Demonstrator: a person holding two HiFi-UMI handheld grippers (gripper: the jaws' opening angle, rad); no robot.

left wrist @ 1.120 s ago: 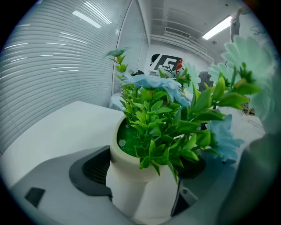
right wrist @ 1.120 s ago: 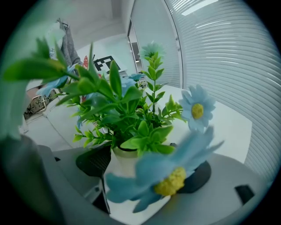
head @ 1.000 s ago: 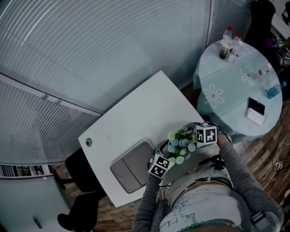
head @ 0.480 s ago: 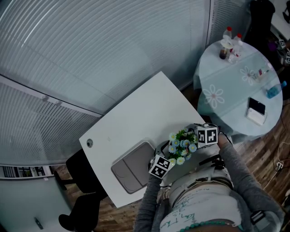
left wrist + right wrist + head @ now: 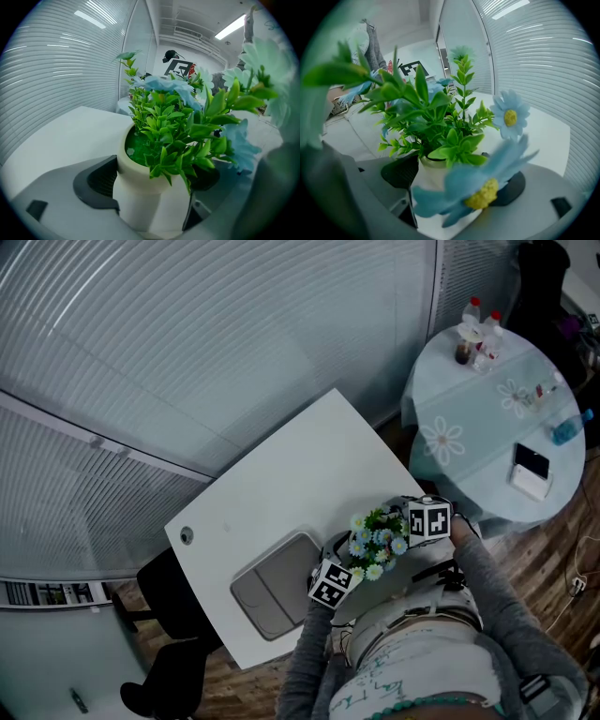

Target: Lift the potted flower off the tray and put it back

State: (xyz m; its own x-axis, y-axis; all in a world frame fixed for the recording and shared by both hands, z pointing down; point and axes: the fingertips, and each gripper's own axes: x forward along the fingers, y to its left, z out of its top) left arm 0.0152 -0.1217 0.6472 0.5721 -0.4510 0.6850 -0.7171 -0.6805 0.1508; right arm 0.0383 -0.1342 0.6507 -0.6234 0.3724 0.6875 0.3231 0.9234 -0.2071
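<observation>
The potted flower (image 5: 375, 542), a white pot (image 5: 140, 197) with green leaves and pale blue daisies, is held near the white table's front right edge, to the right of the grey tray (image 5: 258, 601). My left gripper (image 5: 350, 562) clasps the pot from the left, with a dark pad against each side of it (image 5: 96, 180). My right gripper (image 5: 400, 535) grips the same pot (image 5: 431, 176) from the right. One of its pads (image 5: 401, 171) touches the pot and a blurred daisy hides part of the other. Whether the pot rests on the table is hidden.
The white table (image 5: 281, 474) stretches away toward slatted blinds. A round table (image 5: 487, 427) with bottles, a phone and small items stands at the right. A black chair (image 5: 173, 652) sits at the lower left. The person's body is close to the table's near edge.
</observation>
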